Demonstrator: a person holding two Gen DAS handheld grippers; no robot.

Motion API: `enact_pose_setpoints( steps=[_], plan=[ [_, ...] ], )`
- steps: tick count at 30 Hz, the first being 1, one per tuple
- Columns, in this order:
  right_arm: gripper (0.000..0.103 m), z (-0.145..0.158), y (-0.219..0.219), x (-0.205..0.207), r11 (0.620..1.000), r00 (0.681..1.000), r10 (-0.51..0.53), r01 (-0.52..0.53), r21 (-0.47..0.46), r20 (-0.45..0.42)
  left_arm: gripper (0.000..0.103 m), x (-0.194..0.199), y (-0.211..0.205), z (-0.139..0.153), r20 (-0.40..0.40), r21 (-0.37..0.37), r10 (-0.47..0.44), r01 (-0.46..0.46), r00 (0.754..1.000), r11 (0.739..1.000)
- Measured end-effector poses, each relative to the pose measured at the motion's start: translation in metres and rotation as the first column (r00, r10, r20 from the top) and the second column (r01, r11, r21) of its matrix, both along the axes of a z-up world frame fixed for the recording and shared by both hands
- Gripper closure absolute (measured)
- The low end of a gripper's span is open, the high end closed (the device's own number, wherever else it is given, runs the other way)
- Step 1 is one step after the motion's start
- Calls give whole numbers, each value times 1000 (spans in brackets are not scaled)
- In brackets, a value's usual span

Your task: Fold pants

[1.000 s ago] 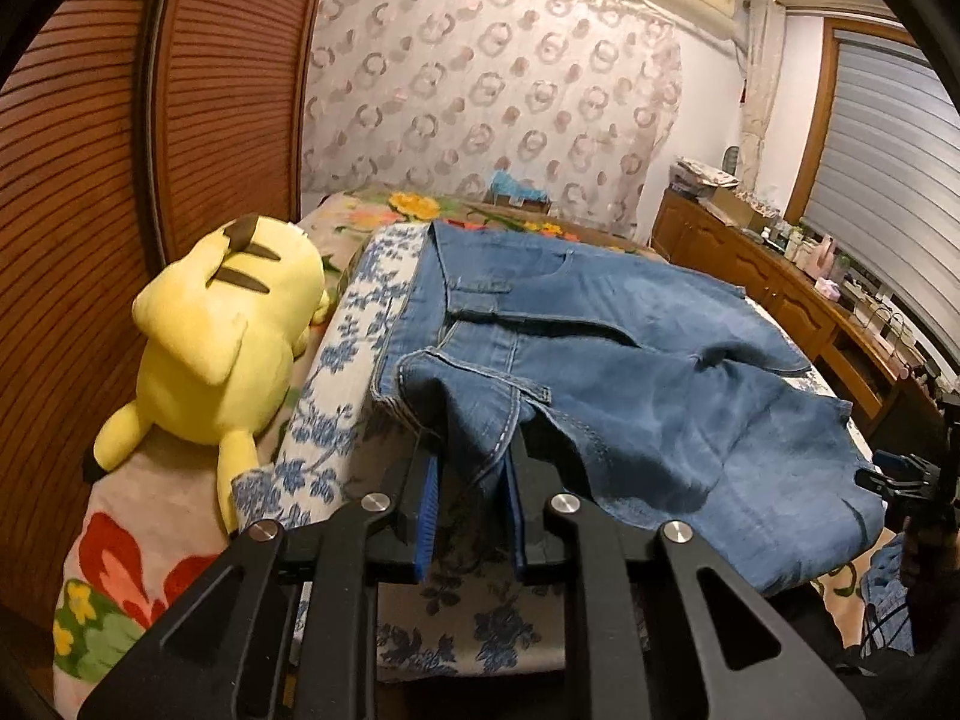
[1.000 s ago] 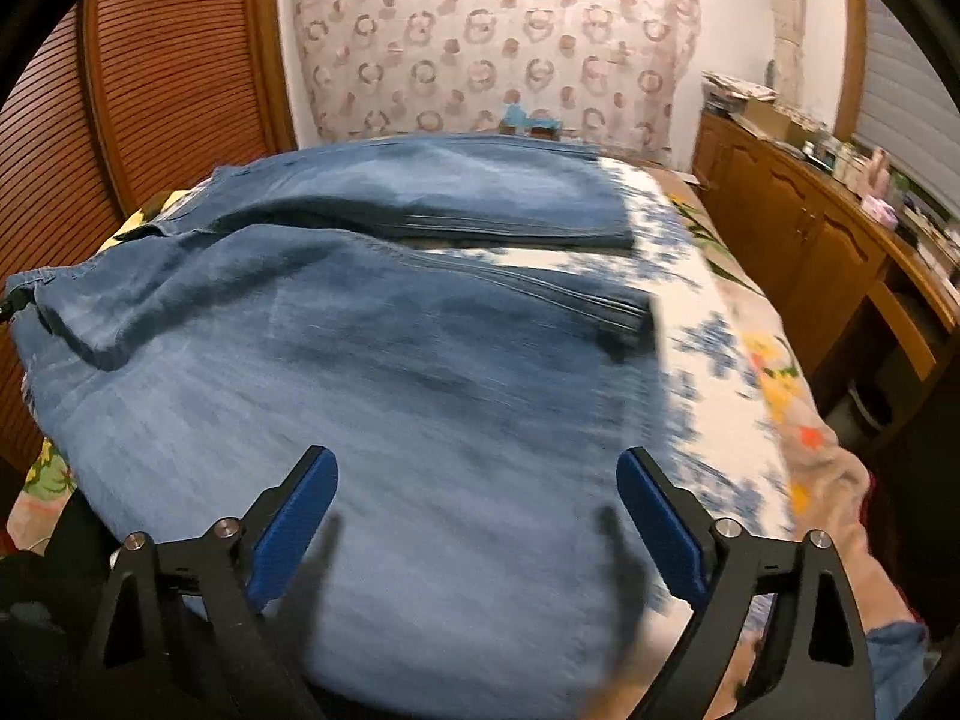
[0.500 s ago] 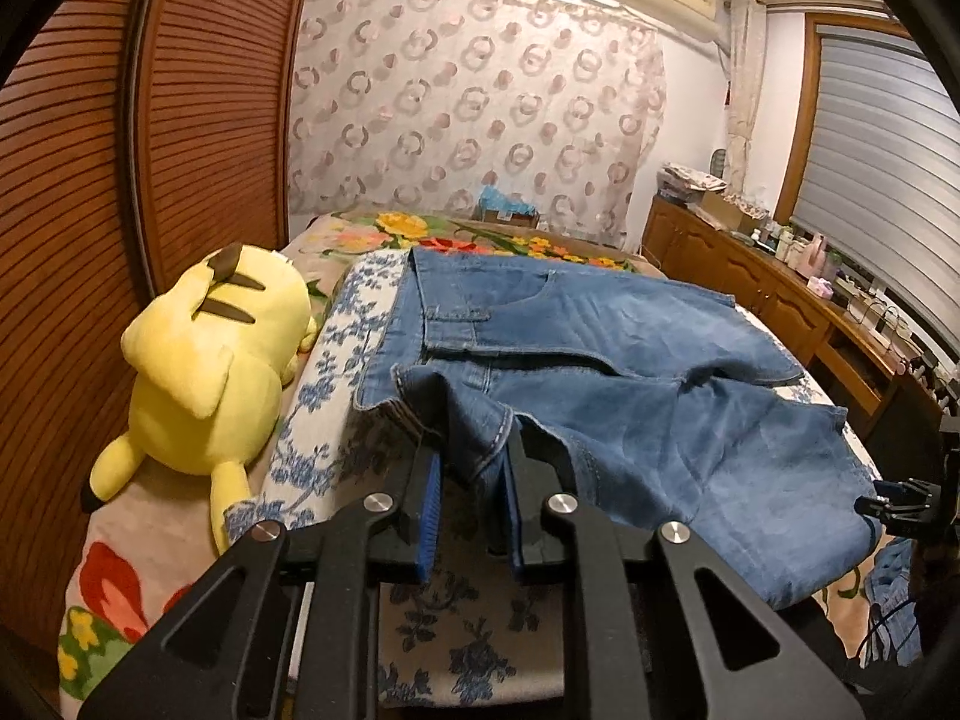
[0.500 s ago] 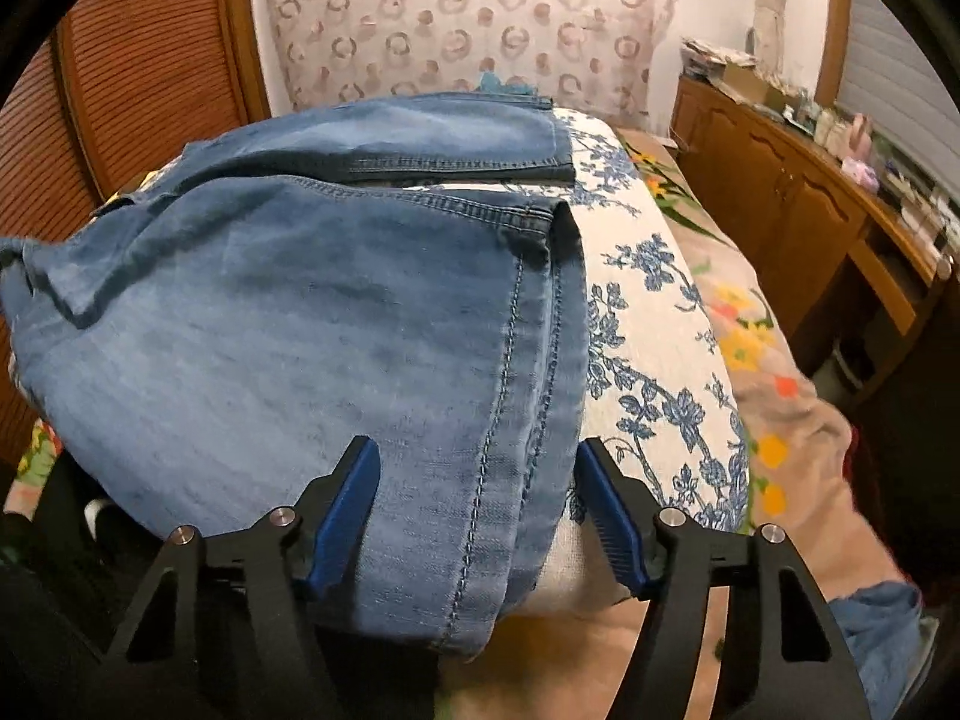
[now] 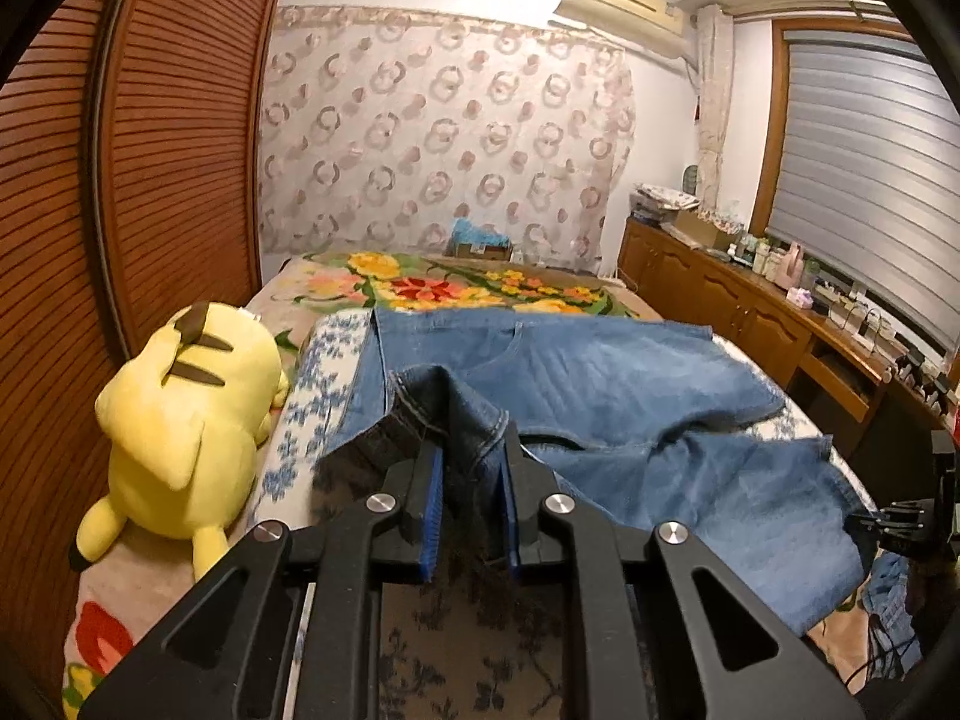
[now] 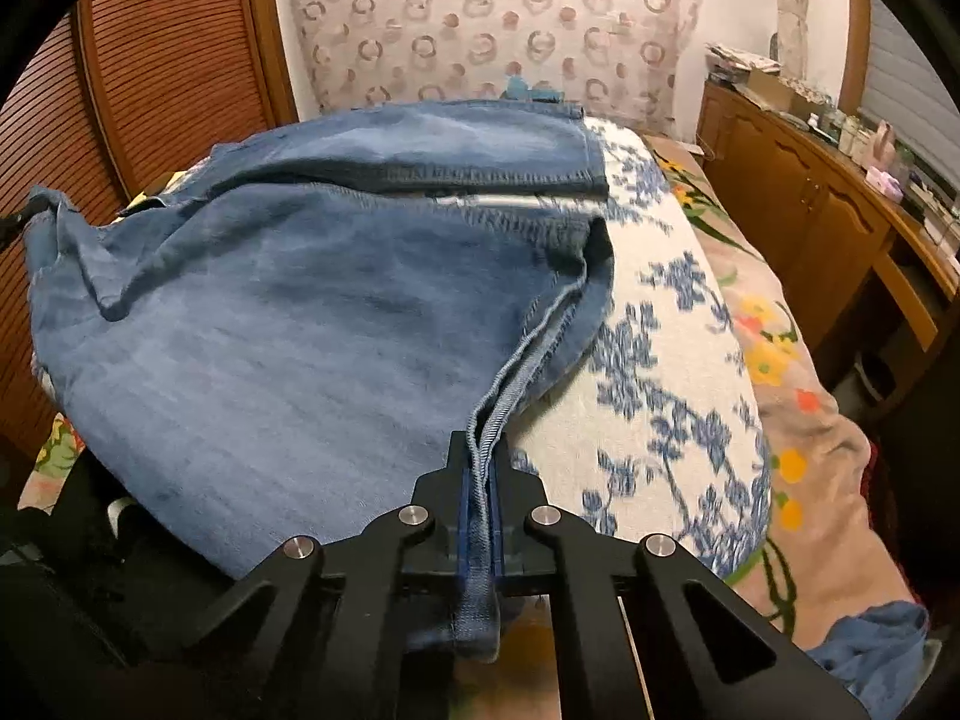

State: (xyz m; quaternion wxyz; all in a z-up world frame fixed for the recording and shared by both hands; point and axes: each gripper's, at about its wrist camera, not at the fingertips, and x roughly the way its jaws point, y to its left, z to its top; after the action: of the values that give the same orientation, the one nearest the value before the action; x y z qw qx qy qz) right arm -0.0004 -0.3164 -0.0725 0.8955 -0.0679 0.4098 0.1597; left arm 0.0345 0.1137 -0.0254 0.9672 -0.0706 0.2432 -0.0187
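While the jeans (image 6: 270,330) are spread across the bed (image 6: 672,372), their waistband is pinched by the left claw (image 5: 471,480), and the leg hem is clamped in the right claw (image 6: 480,480), whose jaws have just been closing.

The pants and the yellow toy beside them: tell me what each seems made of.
Pants: blue denim, probably cotton, matte and faded; stitched double seams and a thick hem show in the right wrist view.
Yellow toy: soft plush, likely synthetic pile; fuzzy matte surface, rounded stuffed shape.
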Motion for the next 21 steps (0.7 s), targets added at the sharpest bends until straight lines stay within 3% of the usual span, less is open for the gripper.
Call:
enact_pose_setpoints(
  steps=[6,12,21],
  plan=[
    [99,39,6,13,1000,994,24,-25,16,106,86,18,3,22,45,-19,-12,13,999,1000],
    [99,68,33,54,997,978,55,-66,49,200,86,43,-9,28,49,15,-20,19,999,1000],
    [99,22,62,110,993,990,117,-119,14,82,86,43,-18,20,23,40,-38,37,999,999]
  ],
)
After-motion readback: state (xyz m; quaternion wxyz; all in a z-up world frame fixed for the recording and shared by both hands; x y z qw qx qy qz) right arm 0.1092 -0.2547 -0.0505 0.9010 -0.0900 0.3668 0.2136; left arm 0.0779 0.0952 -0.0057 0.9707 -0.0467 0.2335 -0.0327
